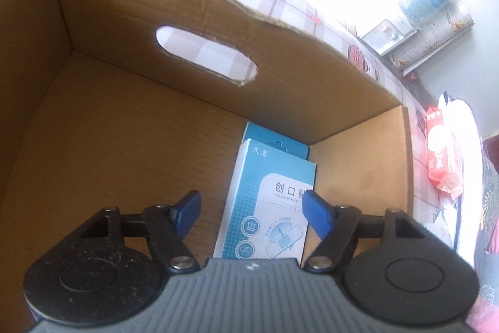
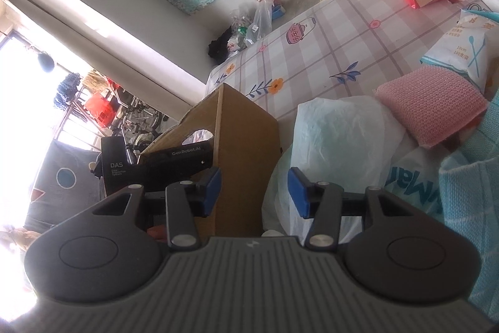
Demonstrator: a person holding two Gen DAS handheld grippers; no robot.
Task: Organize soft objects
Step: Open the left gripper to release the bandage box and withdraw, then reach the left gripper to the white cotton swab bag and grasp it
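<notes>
Left gripper [image 1: 251, 209] fingers wide, clear above the light-blue printed plaster carton [image 1: 268, 208] lying in the brown cardboard box's [image 1: 187, 5] right corner, evidently let go there; right gripper [image 2: 254, 192] fingers part-open, empty, near the white plastic bag [image 2: 336, 139] on the table.

matt brown cardboard box [image 1: 131, 21]; glossy paper carton [image 1: 268, 208]; pink knitted cloth [image 2: 433, 105]; crinkled white plastic bag [image 2: 340, 139].
</notes>
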